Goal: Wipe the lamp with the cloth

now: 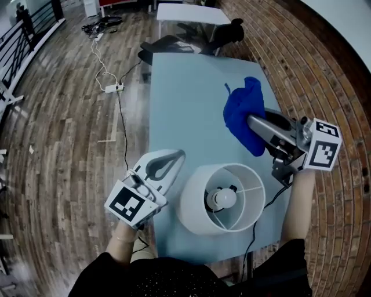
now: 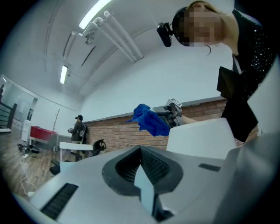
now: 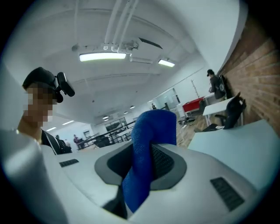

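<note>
A lamp with a white drum shade (image 1: pixel 223 200) stands upright near the front edge of the pale blue table (image 1: pixel 185 98), its bulb (image 1: pixel 222 199) showing from above. Just left of the shade, my left gripper (image 1: pixel 177 155) is shut with nothing in it and is not touching the shade. My right gripper (image 1: pixel 253 123) is right of and beyond the lamp, raised above the table, shut on a bunched blue cloth (image 1: pixel 243 115). In the right gripper view the cloth (image 3: pixel 146 153) fills the gap between the jaws. The left gripper view shows the cloth (image 2: pixel 151 120) beside the shade (image 2: pixel 203 135).
The lamp's black cord (image 1: pixel 255 235) runs off the table's front right corner. Dark chairs (image 1: pixel 174 43) and a white table (image 1: pixel 185 13) stand beyond the far end. A power strip with cable (image 1: pixel 112 88) lies on the wooden floor at the left. A brick wall (image 1: pixel 301 58) runs along the right.
</note>
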`<state>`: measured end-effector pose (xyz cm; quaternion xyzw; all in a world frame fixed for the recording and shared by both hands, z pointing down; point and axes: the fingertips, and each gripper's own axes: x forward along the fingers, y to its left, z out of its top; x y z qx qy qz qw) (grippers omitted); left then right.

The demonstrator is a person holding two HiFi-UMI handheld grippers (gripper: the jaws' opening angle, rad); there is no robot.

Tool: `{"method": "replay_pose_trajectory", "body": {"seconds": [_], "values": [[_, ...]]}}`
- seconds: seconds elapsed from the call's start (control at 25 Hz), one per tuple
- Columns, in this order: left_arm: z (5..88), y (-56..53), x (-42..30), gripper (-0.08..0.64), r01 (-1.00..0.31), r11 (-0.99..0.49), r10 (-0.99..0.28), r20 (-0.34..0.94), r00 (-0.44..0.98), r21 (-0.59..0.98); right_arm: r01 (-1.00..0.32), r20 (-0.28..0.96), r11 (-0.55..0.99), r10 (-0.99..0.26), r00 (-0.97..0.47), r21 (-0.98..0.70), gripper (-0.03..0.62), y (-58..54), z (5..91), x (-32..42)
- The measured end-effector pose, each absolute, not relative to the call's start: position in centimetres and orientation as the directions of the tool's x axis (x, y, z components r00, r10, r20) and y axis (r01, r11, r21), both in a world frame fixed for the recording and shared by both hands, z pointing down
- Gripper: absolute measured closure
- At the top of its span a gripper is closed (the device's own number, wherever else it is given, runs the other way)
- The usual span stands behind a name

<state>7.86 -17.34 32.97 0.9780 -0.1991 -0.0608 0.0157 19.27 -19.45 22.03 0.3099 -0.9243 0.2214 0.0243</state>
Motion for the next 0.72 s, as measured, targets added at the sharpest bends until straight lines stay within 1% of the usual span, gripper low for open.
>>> {"method": "replay_pose_trajectory", "body": {"seconds": [0.2,0.28,0.36,0.44,0.48,0.6,0.72], "values": [[32.3,-19.2,7.8,0.551,-0.189,-0.981,-0.193,-0.132,0.972,0.039,-0.783,0.235,0.578,-0.748,-0.621,-0.23,0.5,-18.1,18.2,16.1],[32.0,-20.0,8.1,0.551,-0.099,-0.993,-0.107,-0.135,0.985,0.062,-0.855,0.279,0.487,-0.809,-0.518,-0.177,0.5,-18.5,17.9,16.0],[31.6,-19.8,8.0,0.551,0.02,-0.997,0.01,-0.142,0.99,0.073,-0.917,0.315,0.375,-0.861,-0.4,-0.137,0.5,-18.0,18.0,15.4],[31.0,-19.4,7.9,0.551,0.113,-0.992,0.102,-0.148,0.984,0.064,-0.955,0.33,0.273,-0.896,-0.295,-0.114,0.5,-16.9,18.3,14.1],[30.6,-19.4,7.9,0.551,0.14,-0.988,0.129,-0.15,0.98,0.065,-0.967,0.338,0.228,-0.906,-0.253,-0.114,0.5,-16.3,18.5,13.5],[29.4,-19.8,8.1,0.551,0.19,-0.979,0.176,-0.171,0.97,0.07,-0.984,0.36,0.113,-0.92,-0.155,-0.135,0.5,-15.3,19.3,12.1],[28.6,-19.5,8.8,0.551,0.243,-0.968,0.23,-0.185,0.955,0.053,-0.995,0.364,0.0,-0.931,-0.035,-0.095,0.5,-14.5,19.1,11.3]]}}
